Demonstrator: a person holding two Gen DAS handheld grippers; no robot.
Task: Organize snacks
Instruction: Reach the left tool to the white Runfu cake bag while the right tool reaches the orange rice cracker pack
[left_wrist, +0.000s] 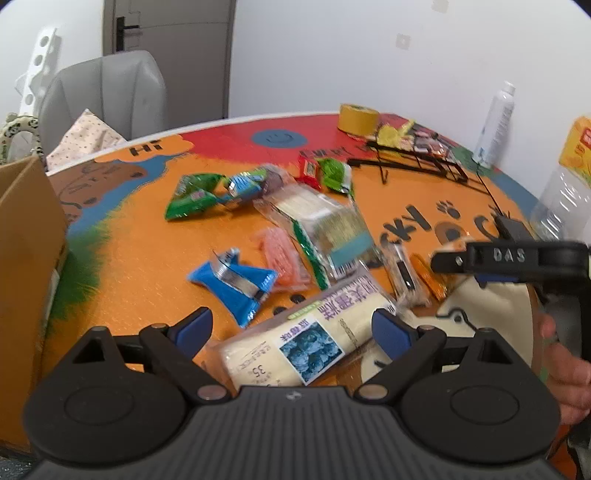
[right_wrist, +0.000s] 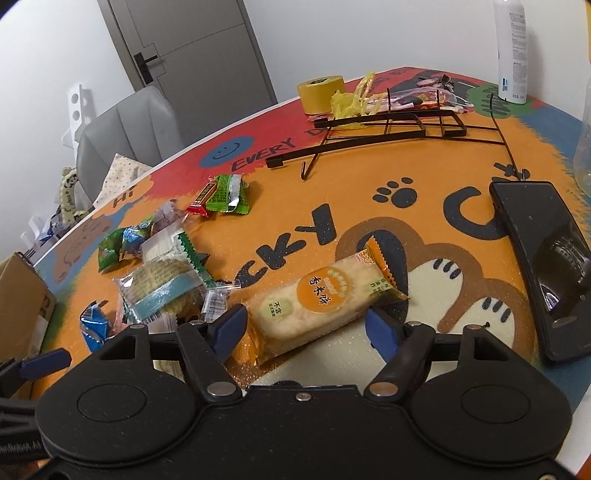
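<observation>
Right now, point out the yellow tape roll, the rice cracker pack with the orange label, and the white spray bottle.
yellow tape roll (right_wrist: 320, 93), right wrist view, on its outer side.
rice cracker pack (right_wrist: 317, 302), right wrist view, on its orange label.
white spray bottle (left_wrist: 495, 125), left wrist view, on its body.

My table (right_wrist: 424, 229) wears an orange cartoon mat. On it lie scattered snacks: a rice cracker (right_wrist: 317, 306), a cream pack (left_wrist: 310, 339), green packets (left_wrist: 192, 195), a tape roll (right_wrist: 320, 93), a wire rack (right_wrist: 388, 129).
</observation>
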